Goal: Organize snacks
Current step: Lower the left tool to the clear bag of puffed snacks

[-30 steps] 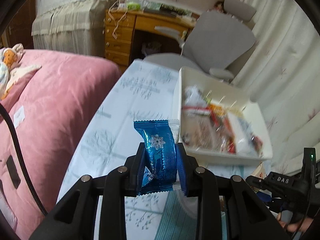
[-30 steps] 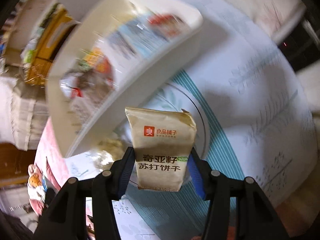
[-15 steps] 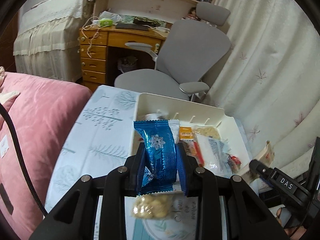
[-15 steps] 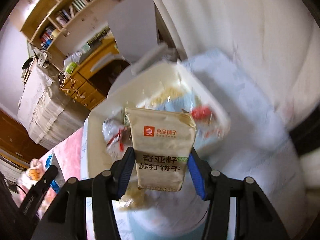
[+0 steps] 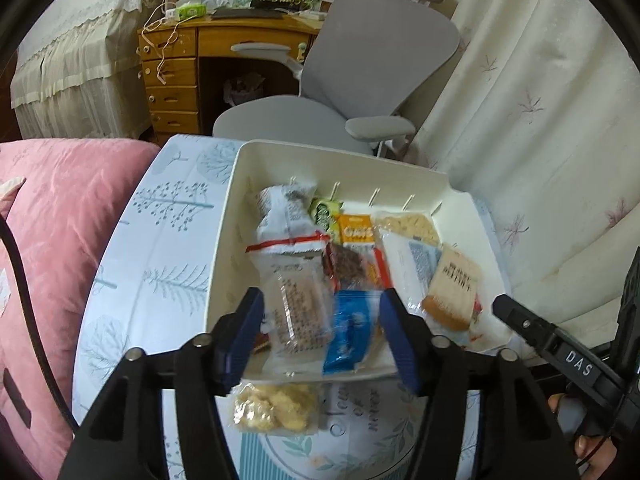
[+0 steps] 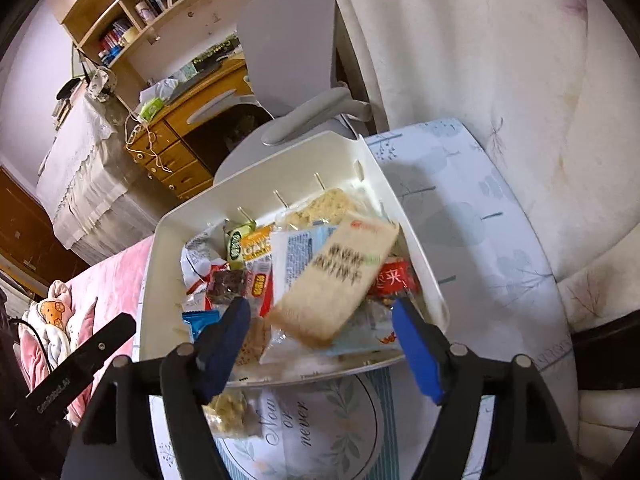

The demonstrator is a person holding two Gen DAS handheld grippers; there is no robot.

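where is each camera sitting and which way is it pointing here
Left wrist: sits on the left gripper, angled down at the white plastic tray of snacks; its jaws are opening, the blue foil snack packet lying loose between them; the right gripper's arm and fingertips of a hand show lower right.
Right wrist: sits on the right gripper, angled down at the tray; its jaws are opening, the beige cracker packet free of them.
Shared: tray, both packets, grey office chair.
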